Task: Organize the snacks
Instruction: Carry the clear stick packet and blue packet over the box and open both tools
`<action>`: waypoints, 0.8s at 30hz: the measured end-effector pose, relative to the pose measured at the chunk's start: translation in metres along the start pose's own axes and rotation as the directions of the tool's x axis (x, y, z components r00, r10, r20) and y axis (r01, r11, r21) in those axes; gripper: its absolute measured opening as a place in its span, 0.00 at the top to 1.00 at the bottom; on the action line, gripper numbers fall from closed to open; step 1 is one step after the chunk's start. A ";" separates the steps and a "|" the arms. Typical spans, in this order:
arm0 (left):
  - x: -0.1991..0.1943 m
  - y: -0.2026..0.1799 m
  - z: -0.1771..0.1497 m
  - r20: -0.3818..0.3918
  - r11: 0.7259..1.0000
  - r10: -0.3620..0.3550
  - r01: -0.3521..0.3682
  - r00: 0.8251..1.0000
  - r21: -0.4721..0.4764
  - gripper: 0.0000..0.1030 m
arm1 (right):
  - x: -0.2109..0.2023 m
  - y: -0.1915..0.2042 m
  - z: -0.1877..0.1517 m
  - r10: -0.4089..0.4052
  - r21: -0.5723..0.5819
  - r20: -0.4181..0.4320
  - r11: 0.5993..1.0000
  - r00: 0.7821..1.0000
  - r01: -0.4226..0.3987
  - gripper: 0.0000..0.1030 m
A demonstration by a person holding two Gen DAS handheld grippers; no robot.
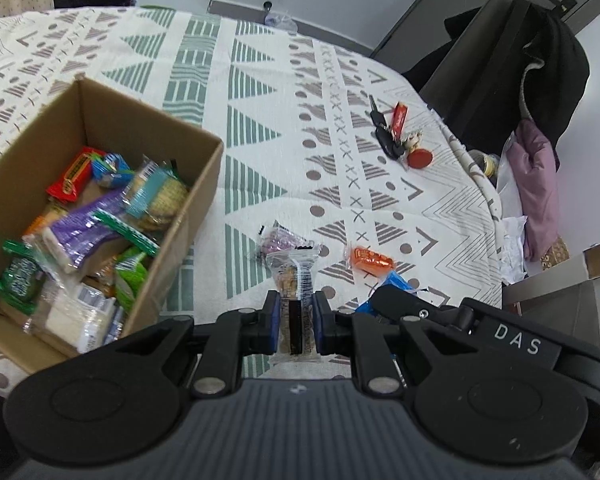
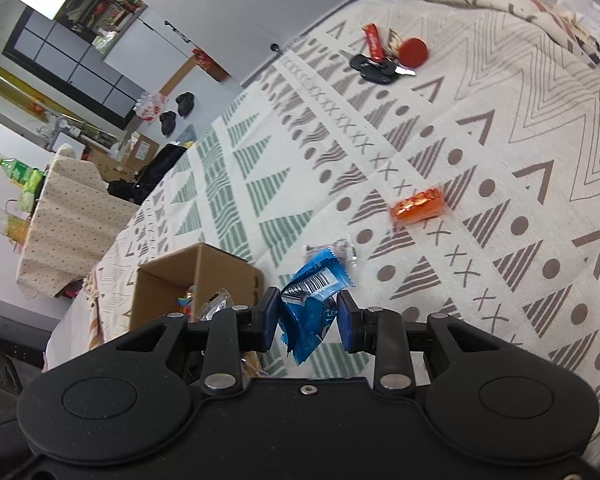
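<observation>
Left tool (image 1: pixel 298 320) clenched on clear cracker packet (image 1: pixel 294 280), long axis pointing forward. Cardboard box (image 1: pixel 148 120) just left of it. Right tool (image 2: pixel 308 316), gripping blue packet (image 2: pixel 314 294), farther from box

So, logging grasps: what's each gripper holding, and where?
Left gripper: clear-wrapped snack bar, near one end. Right gripper: blue packet, across its middle.

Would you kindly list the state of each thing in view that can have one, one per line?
Left gripper: shut on the clear snack pack.
Right gripper: shut on the blue snack packet.
Cardboard box: open, partly filled with snacks.
Orange snack: loose on the tablecloth, outside the box.
Purple snack packet: loose on the tablecloth, outside the box.
Keys: lying flat on the tablecloth.
</observation>
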State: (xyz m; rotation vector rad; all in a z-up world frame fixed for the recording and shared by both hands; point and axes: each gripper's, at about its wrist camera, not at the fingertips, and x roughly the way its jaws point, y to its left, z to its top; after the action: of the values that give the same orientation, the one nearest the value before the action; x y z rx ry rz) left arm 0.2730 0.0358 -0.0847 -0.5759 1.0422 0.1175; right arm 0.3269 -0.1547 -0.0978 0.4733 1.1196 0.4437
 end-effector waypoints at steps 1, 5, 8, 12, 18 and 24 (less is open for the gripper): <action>-0.004 0.001 0.000 0.006 1.000 -0.001 0.001 1.000 0.000 0.85 | -0.002 0.003 -0.001 0.004 -0.006 0.002 1.000 1.000 -0.004 0.71; -0.018 0.007 0.003 0.032 1.000 -0.004 0.004 0.999 -0.002 0.85 | -0.006 0.017 -0.003 0.019 -0.030 0.008 0.999 1.000 -0.019 0.71; -0.028 0.014 0.007 0.050 1.000 -0.003 0.003 0.999 -0.010 0.85 | -0.007 0.028 -0.005 0.031 -0.043 0.011 0.999 0.999 -0.031 0.71; -0.043 0.028 0.012 0.072 1.000 0.003 -0.002 0.997 -0.021 0.85 | -0.006 0.041 -0.008 0.051 -0.055 0.014 0.997 0.999 -0.050 0.71; -0.060 0.053 0.023 0.097 0.999 0.019 -0.015 0.995 -0.040 0.85 | 0.000 0.066 -0.011 0.076 -0.084 0.011 0.994 0.997 -0.075 0.71; -0.074 0.083 0.035 0.119 0.996 0.045 -0.036 0.992 -0.082 0.85 | 0.010 0.089 -0.015 0.099 -0.107 -0.004 0.989 0.995 -0.099 0.71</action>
State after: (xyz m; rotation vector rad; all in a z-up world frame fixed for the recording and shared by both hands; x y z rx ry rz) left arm 0.2322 0.1366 -0.0421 -0.6127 0.9348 0.2278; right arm 0.3074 -0.0740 -0.0600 0.4367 1.0682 0.5871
